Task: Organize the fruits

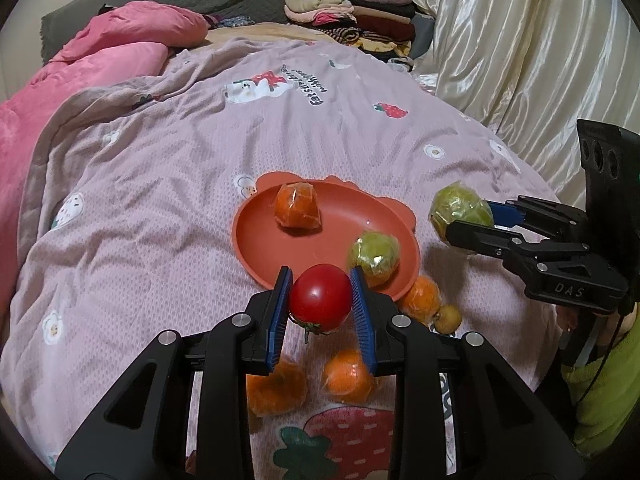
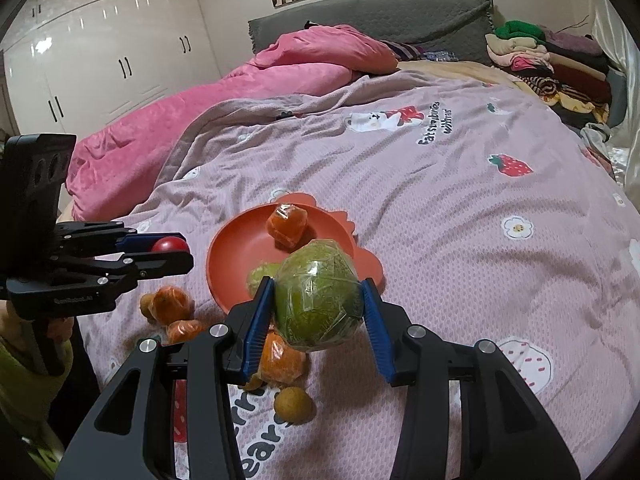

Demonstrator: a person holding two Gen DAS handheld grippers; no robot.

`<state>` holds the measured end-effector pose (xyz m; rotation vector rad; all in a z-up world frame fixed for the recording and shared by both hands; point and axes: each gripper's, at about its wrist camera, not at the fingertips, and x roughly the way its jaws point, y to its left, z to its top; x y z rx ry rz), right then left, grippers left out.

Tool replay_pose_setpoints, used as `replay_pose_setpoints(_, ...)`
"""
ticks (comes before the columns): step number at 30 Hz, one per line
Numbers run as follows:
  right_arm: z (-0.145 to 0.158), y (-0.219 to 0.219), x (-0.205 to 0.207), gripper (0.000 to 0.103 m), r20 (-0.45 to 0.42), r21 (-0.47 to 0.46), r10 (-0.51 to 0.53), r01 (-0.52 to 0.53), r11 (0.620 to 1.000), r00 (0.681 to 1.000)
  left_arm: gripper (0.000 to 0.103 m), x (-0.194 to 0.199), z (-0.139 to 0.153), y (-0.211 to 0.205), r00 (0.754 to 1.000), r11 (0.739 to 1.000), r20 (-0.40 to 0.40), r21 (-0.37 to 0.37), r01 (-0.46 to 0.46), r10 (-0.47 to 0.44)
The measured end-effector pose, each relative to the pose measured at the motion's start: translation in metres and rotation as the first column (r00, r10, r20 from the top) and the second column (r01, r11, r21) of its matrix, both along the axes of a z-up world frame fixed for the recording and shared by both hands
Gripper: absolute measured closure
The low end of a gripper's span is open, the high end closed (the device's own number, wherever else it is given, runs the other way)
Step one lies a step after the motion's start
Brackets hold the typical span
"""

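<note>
Now your left gripper [image 1: 321, 300] pinches the tomato [image 1: 320, 297], right gripper [image 2: 319, 306] the wrapped green fruit [image 2: 319, 300]; loose oranges [image 1: 347, 372] crowd the bed near the plate [image 1: 256, 236].

Blk grippers [image 1: 320, 300], blue fingers [image 1: 280, 312] (lime sleeve [image 1: 600, 400])

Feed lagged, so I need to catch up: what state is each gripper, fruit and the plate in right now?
left gripper: shut on the tomato, held above the bed.
right gripper: shut on a wrapped green fruit, lifted.
plate: flat on the blanket, holds a wrapped orange and a second green fruit.
loose oranges: lying on the blanket beside the plate.
</note>
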<state>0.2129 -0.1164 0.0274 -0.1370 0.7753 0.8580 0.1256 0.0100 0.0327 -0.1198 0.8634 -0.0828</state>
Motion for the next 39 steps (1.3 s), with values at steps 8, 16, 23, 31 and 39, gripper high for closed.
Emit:
replay_pose_setpoints(8,0.008,0.006,0.008,0.060,0.008,0.013,0.012,-0.013,1.000,1.000,0.081,0.013,0.000,0.000,1.000,1.000,-0.012,0.000,0.001,-0.001)
replay_pose_setpoints(16,0.016,0.018,0.022,0.060,0.009,0.019,0.026,-0.026,0.999,1.000,0.081,0.026,-0.001,0.007,1.000,1.000,-0.030,-0.003,-0.008,0.008)
replay_pose_setpoints(23,0.022,0.028,0.034,0.060,0.003,0.030,0.037,-0.038,0.999,0.999,0.081,0.039,0.000,0.012,0.999,1.000,-0.053,0.000,-0.011,0.011)
replay_pose_setpoints(31,0.025,0.042,0.051,0.060,-0.011,0.027,0.053,-0.052,0.998,0.999,0.081,0.051,-0.001,0.019,0.997,1.000,-0.075,-0.006,-0.026,0.026)
replay_pose_setpoints(39,0.023,0.051,0.066,0.060,-0.026,0.033,0.057,-0.057,0.998,0.998,0.081,0.065,-0.007,0.021,0.993,1.000,-0.114,0.003,-0.026,0.026)
